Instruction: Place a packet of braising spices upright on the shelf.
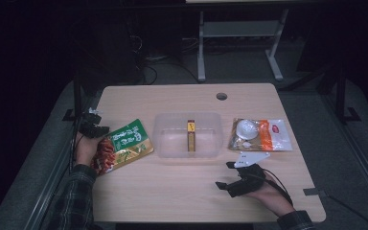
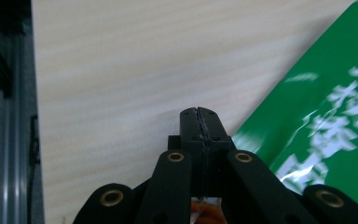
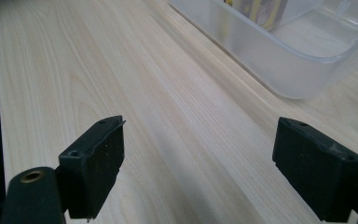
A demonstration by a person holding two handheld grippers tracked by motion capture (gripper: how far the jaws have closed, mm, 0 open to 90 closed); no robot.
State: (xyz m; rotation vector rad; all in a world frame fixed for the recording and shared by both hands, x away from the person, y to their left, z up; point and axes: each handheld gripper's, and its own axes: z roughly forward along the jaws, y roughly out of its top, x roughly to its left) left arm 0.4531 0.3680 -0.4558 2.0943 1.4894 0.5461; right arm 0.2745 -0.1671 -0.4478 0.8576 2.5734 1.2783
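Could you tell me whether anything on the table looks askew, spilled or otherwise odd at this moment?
Nothing looks spilled or damaged. The green snack bag lies askew at the table's left edge, by the shut left gripper. A slim box lies in the clear tub.

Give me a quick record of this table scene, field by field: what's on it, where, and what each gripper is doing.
surface: light wooden table
centre: clear plastic tub holding a small upright yellow and brown packet
left side: green snack bag, lying flat
right side: orange and white pouch, lying flat
left gripper: jaws shut, at the green bag's near-left edge; whether it pinches the bag cannot be told
right gripper: jaws open, over bare table in front of the tub
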